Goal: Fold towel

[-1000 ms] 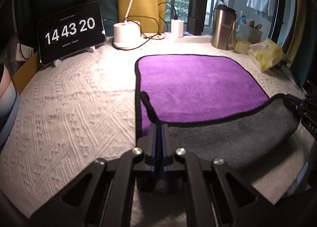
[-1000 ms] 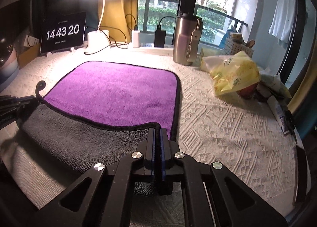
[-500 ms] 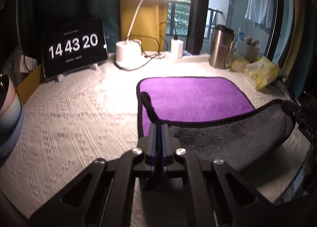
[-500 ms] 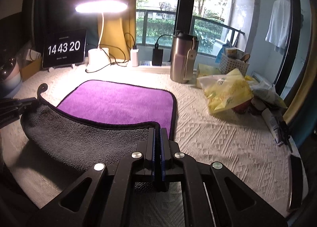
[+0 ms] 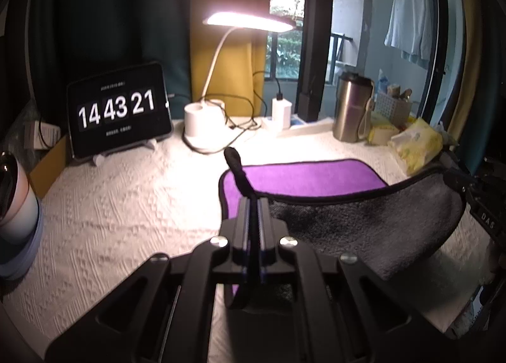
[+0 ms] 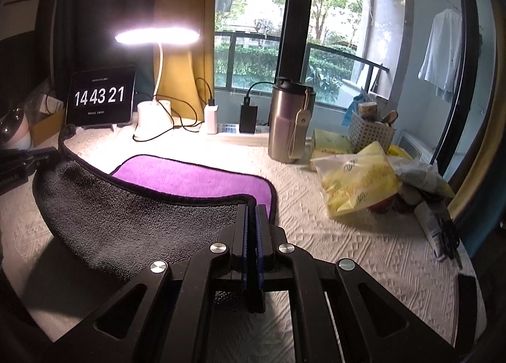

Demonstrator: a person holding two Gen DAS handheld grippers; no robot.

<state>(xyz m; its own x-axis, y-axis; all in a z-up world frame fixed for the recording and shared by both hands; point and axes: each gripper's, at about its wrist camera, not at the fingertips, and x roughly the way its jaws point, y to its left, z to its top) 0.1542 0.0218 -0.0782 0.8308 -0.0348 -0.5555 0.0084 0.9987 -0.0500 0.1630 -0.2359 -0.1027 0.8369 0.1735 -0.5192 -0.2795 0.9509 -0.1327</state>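
Setting: white textured counter [image 5: 120, 204] by a window, with a lit desk lamp [image 5: 249, 19] and a clock tablet [image 5: 118, 109] at the upper left of both frames; a steel flask [image 6: 289, 121] and yellow bags [image 6: 357, 178] sit toward the right.
Towel position: your towel [image 5: 310, 174] lies at frame centre; its far half rests flat on the counter, purple face up, and its near edge is raised off the surface, grey underside toward you.
Left hand-held gripper [image 5: 253, 204]: pressed together on the towel's near left corner, the black hem poking up past the tips.
Right hand-held gripper [image 6: 251, 211]: pinching the near right corner the same way.
Done so far: both near corners are caught and lifted; the raised edge sags between your two grips.
Left to do: judging by the purple still showing, the first fold is not closed. You need to carry the raised edge over to the far hem, lay it down, then release.
Towel look: plush, two-toned, black-bound edge, rounded corners, limp.
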